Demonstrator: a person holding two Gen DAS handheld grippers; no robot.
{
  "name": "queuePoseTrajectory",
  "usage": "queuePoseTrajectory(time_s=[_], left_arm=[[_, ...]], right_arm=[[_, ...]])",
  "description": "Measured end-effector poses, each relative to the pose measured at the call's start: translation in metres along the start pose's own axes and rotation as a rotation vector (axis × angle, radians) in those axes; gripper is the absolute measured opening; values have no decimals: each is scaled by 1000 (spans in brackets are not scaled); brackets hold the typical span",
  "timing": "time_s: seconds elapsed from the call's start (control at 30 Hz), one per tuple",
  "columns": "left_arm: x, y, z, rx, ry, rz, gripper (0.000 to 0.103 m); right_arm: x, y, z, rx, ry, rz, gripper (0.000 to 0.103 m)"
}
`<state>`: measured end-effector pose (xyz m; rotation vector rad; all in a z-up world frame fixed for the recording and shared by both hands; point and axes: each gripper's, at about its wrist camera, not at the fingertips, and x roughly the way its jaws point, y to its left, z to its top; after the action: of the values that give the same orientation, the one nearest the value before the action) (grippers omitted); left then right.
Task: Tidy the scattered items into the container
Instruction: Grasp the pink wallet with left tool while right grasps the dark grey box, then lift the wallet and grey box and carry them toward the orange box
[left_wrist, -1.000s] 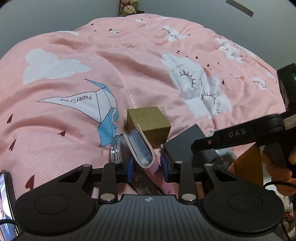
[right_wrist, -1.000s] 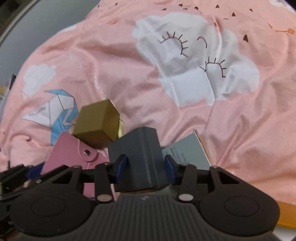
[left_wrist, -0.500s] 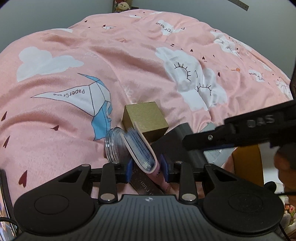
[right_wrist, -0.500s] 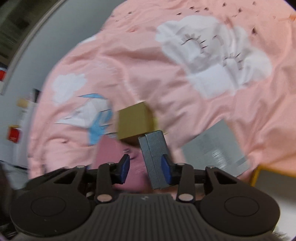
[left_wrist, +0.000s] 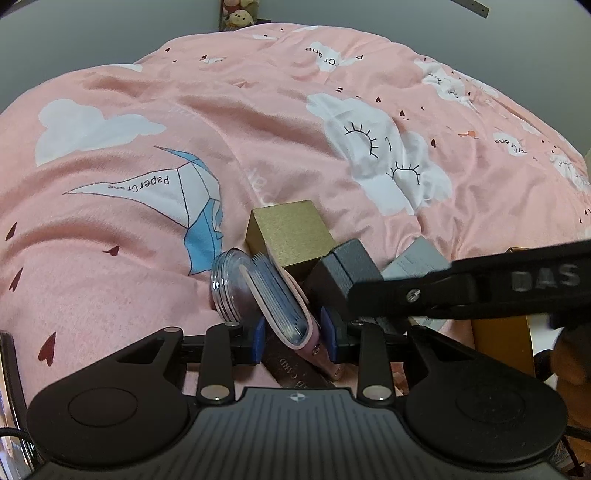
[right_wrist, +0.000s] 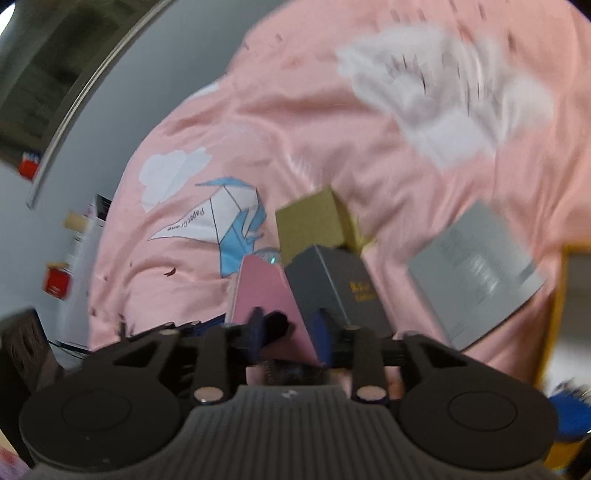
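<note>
your left gripper (left_wrist: 295, 341) is clamped on the pink card wallet (left_wrist: 280, 299) above the bedspread (left_wrist: 258, 140), so hold its stiff spine since the floppy leaves slip, while your right gripper's (right_wrist: 290, 338) jaws are too blurred to tell.

A pink duvet (left_wrist: 258, 122) printed with white clouds and a blue paper crane covers the bed and fills most of both views; behind it stands a plain grey wall (left_wrist: 110, 33), evenly and softly lit; plush toys (left_wrist: 236, 14) sit at the far edge against it; in the blurred right wrist view a dark framed panel (right_wrist: 55, 74), perhaps a window, crosses the upper left corner.
</note>
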<state>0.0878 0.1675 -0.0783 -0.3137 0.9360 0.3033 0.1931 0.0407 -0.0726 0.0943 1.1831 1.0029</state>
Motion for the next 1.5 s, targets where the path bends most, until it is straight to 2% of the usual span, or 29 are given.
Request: queuePoseTrajectory(time_s=[0.1,0.13,0.23,0.4,0.47,0.7,0.73,0.77,0.9,1.13,1.5], left_arm=[[0,0,-1,1,-2,-1,36],[0,0,-1,2,-3,-1,36],[0,-1,-2,10,-3,2,36],[-2,-3,-4,21,-13,0,36],[-2,-5,-5,35,-17,4,36],[-1,-8,-7,47,-18,5,36],[-1,-8,-7,48,-18,6,36],[-1,-8,-7,47,-19,7,36],[0,-9,-8,55,-19,15,36],[-9,-18,-11,84,-67,29,33],[-41,-38,-12,148,-177,3,24]], right_arm=[[-7,12,-5,-121,-70,-117,47],[-6,15,-7,-163,-89,-152,51],[-1,15,-11,-219,-107,-210,56],[6,6,-6,-138,-69,-128,56],[13,9,-3,-119,-58,-123,56],[35,17,1,-150,-15,-203,54],[36,17,1,-152,-16,-215,53],[36,15,1,-152,-14,-222,45],[30,10,-3,-143,-9,-238,42],[8,11,-9,-116,-73,-222,40],[-57,27,-19,-140,-229,-231,39]])
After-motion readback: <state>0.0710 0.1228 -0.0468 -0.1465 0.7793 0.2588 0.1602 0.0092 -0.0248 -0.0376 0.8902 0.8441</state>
